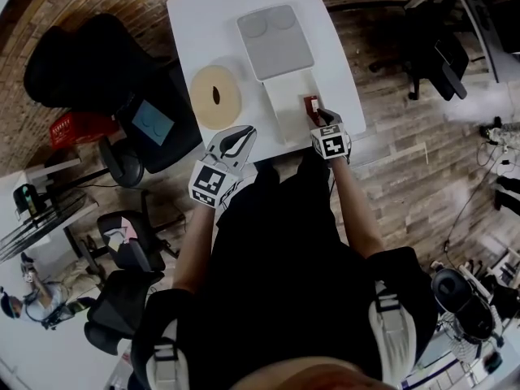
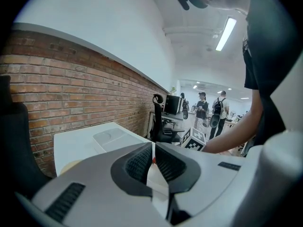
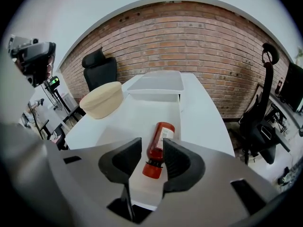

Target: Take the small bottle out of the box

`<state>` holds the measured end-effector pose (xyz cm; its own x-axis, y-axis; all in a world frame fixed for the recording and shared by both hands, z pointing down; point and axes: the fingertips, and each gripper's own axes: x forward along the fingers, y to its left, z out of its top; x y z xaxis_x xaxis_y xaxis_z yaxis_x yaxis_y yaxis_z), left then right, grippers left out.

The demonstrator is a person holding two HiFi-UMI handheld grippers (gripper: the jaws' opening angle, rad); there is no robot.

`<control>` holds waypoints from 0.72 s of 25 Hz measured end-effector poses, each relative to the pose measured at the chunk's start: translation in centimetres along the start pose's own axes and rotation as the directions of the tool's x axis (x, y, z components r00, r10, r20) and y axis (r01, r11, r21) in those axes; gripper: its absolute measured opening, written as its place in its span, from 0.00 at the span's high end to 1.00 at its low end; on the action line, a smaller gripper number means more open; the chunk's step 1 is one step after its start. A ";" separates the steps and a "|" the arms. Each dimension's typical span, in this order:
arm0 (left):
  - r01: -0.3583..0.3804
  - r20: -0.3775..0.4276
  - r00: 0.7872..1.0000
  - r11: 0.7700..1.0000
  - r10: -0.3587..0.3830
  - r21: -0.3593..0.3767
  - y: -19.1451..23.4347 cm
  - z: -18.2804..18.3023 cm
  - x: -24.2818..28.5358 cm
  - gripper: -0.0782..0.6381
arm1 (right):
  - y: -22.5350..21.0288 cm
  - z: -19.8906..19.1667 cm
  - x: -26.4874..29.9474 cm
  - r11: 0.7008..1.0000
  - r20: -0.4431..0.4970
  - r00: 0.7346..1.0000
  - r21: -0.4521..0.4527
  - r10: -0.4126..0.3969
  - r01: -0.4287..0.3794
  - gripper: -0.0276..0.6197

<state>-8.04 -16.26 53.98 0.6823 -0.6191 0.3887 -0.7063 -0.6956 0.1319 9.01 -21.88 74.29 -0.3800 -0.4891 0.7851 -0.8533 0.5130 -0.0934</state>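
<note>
White table (image 1: 203, 31) against a brick wall, with an open box (image 3: 113, 122) on it and a round beige lid-like object (image 1: 215, 96) beside it. The small bottle (image 3: 159, 145) lies flat in the box near its right wall. Right gripper (image 3: 151, 150) straddles the cap end, jaws apart and not clamped. Left gripper (image 2: 154, 150) is held back at the table edge, jaws together and empty. Step judged: grasp approach. Next move would be to close on the bottle's neck, then lift it clear of the wall.
</note>
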 end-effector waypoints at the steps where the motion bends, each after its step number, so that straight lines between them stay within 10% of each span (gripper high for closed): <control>1: -0.002 -0.001 1.000 1.000 0.002 0.000 0.1 0.0 0.0 0.84 | -0.1 -0.1 0.3 1.000 -0.010 1.000 0.004 -0.005 0.005 0.74; 18: 0.002 0.001 1.000 1.000 -0.002 0.001 0.9 -0.2 -0.2 0.84 | -0.3 0.0 3.0 0.990 -0.106 0.989 -0.108 -0.107 0.095 0.63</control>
<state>-8.83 -16.72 54.18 0.6842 -0.6178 0.3876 -0.7043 -0.6976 0.1315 8.13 -23.46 76.68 -0.2464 -0.4633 0.8513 -0.8419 0.5374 0.0489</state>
